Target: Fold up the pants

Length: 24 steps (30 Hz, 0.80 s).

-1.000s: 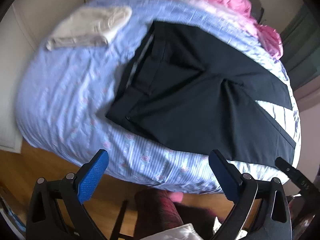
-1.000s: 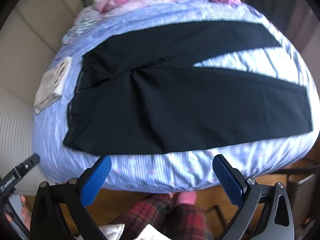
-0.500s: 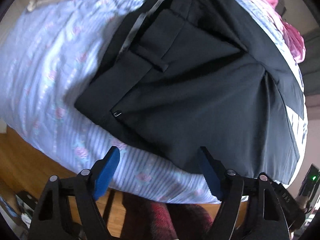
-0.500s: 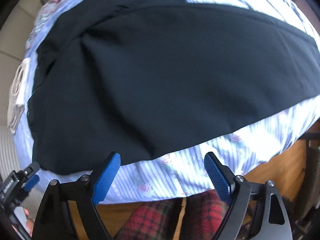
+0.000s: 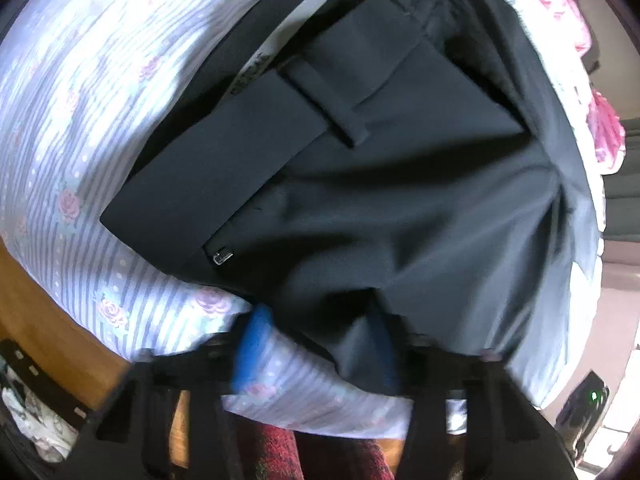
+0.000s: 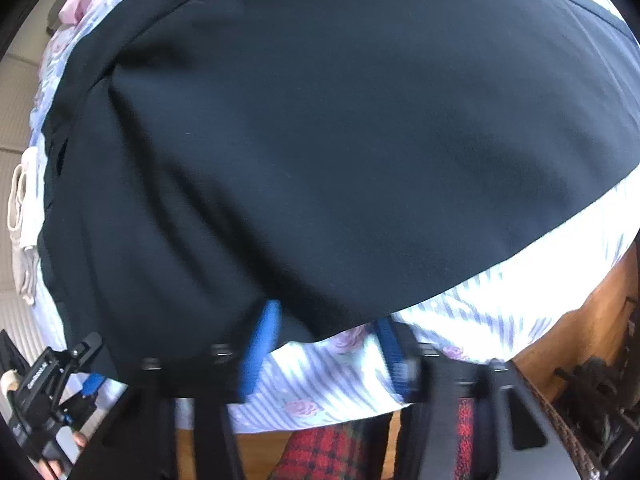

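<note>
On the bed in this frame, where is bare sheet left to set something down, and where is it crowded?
Bare striped floral bedsheet lies left of the black pants, beside the waistband, and in a strip along the near edge beyond the leg. The middle is covered by the pants; both grippers crowd the near hem; pink bedding fills the far right.

Left claw [image 5: 316,344] angled steeply down, right claw [image 6: 324,344] likewise — jaws just closing.
</note>
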Each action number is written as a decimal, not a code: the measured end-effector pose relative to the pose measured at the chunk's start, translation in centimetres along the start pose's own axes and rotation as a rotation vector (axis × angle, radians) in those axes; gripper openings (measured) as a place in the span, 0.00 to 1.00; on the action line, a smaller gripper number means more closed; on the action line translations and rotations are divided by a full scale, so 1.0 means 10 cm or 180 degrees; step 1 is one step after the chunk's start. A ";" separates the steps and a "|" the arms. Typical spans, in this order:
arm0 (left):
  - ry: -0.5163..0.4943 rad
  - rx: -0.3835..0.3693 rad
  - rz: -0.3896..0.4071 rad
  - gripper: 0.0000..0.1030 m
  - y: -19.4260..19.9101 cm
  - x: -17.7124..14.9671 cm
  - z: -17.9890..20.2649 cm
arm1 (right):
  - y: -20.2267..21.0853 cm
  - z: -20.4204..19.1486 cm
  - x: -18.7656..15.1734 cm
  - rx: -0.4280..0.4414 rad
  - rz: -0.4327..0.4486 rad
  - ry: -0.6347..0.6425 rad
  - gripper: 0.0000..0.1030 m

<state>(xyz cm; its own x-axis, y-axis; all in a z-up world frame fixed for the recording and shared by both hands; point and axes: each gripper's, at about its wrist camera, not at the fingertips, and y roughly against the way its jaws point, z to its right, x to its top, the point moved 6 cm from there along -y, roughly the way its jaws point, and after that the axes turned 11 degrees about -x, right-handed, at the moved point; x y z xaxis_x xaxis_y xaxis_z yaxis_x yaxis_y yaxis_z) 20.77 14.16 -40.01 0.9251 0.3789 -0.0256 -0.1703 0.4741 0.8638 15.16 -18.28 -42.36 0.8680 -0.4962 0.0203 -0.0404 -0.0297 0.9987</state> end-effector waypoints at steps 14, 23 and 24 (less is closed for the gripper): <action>-0.0507 -0.0256 0.0564 0.08 1.17 0.17 0.77 | 1.49 -0.19 0.37 0.0222 0.0905 0.0482 0.06; -0.0869 -0.0337 0.1161 0.07 1.57 1.01 1.77 | 2.19 -0.41 1.41 0.0438 0.1435 0.0484 0.05; -0.0896 -0.0324 0.1198 0.07 1.57 1.15 1.85 | 2.25 -0.46 1.52 0.0439 0.1487 0.0500 0.05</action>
<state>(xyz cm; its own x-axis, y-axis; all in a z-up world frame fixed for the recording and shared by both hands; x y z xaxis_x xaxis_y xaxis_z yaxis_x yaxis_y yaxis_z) 34.99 11.30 -17.44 0.8463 0.3158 0.4290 -0.5305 0.4261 0.7328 29.74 -22.55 -19.38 0.8051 -0.3479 0.4805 -0.4976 0.0448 0.8662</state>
